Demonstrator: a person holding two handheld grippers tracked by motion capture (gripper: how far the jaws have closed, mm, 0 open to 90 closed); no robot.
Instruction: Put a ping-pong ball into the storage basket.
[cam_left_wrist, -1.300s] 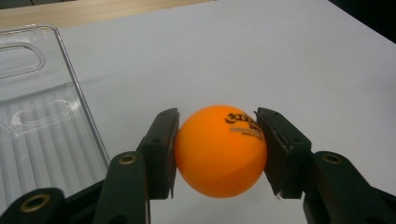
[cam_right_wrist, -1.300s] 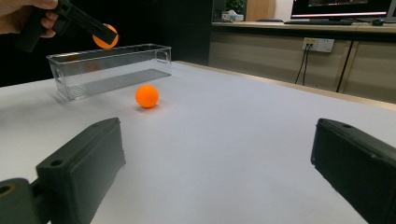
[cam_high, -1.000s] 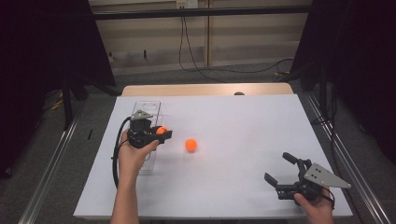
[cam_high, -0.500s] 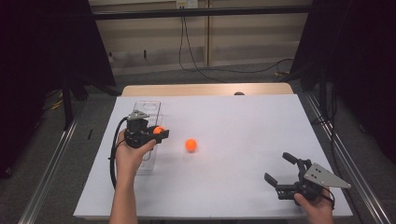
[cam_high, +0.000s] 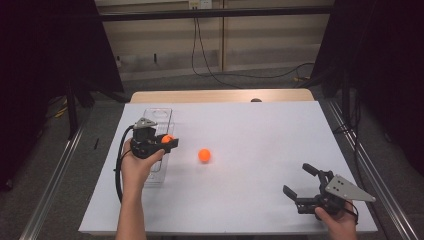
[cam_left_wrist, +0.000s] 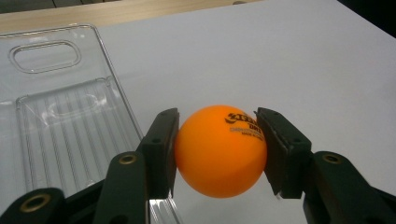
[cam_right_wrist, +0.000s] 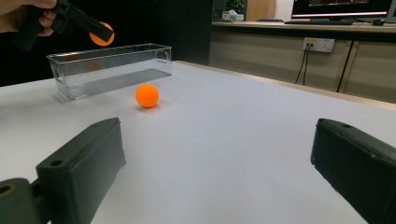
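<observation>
The white table (cam_high: 250, 200) fills the centre frame. At centre left, a clear bin (cam_high: 159, 112) waits, probably for the balls. The left gripper (cam_high: 172, 142) clamps an orange ball (cam_left_wrist: 219, 150) just above its rim; a second ball (cam_high: 204, 155) lies mid-frame. At lower right, the right gripper (cam_high: 299, 181) stands spread and empty.

Orange ball (cam_right_wrist: 147, 95) beside clear bin (cam_right_wrist: 112, 67)

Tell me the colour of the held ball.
Orange, with dark printed lettering; the ball shows best in the left gripper view.
</observation>
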